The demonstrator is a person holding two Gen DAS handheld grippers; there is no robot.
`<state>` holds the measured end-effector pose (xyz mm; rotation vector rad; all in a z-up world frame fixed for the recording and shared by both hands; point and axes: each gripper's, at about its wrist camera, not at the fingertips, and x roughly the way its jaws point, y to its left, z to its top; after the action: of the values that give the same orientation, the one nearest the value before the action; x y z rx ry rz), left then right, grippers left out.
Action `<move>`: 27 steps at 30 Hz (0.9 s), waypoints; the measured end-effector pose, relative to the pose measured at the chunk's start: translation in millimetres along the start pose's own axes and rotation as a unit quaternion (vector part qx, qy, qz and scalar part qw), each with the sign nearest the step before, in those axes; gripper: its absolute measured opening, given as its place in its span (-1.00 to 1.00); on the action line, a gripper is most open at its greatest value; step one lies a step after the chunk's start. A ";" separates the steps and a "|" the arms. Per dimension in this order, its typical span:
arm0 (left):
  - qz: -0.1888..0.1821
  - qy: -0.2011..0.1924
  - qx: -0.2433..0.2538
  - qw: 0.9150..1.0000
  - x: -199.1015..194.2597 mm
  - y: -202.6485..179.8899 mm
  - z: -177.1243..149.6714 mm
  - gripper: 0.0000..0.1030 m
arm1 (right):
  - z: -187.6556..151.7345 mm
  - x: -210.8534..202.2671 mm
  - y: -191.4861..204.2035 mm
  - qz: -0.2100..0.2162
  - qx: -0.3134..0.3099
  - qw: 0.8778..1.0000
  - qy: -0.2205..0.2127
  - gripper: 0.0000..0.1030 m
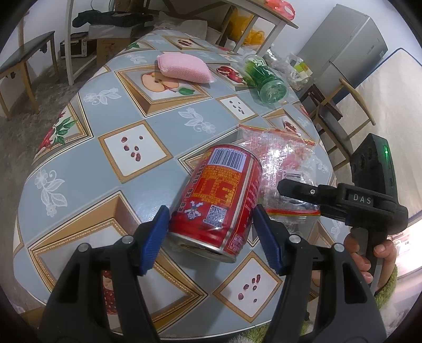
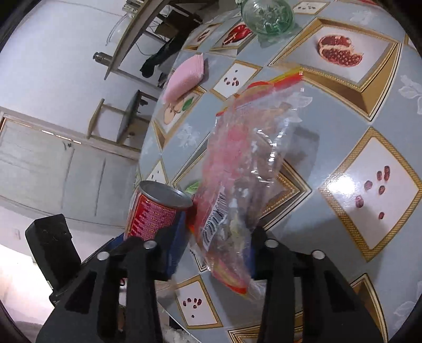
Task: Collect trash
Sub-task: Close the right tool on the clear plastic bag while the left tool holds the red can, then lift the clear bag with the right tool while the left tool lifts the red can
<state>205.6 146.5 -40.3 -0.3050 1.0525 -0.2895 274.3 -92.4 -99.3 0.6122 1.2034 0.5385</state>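
The left gripper (image 1: 211,237) clamps a red can (image 1: 220,200) between its blue pads, lifted over the tabletop's (image 1: 87,163) near edge; the right gripper (image 2: 213,253) pinches a clear plastic wrapper (image 2: 245,163) — just beside the can; near the far edge lie a green bottle (image 1: 266,79) and a pink sponge (image 1: 184,68) — well apart.

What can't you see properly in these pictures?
- Left wrist view: the red can hides the table beneath it.
- Right wrist view: the green bottle is cut off by the top edge.
- Right wrist view: the plastic wrapper covers the right gripper pads, so its grip is unclear.
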 end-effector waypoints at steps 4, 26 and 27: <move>0.000 0.000 0.000 1.000 0.1 -0.3 -0.4 0.21 | -1.7 -8.7 -4.2 -0.001 0.008 1.000 -0.016 -0.57; 0.011 0.024 0.018 1.000 9.3 -11.0 -3.7 0.25 | -14.3 -40.5 -28.3 0.013 0.033 0.998 -0.058 -0.80; 0.013 0.023 0.019 0.999 9.2 -11.7 -4.1 0.25 | -14.6 -41.1 -27.7 0.012 0.031 0.998 -0.059 -0.80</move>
<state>205.3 131.8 -45.2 -0.2509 1.0937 -0.2941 250.7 -138.0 -93.7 0.7038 1.1052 0.4794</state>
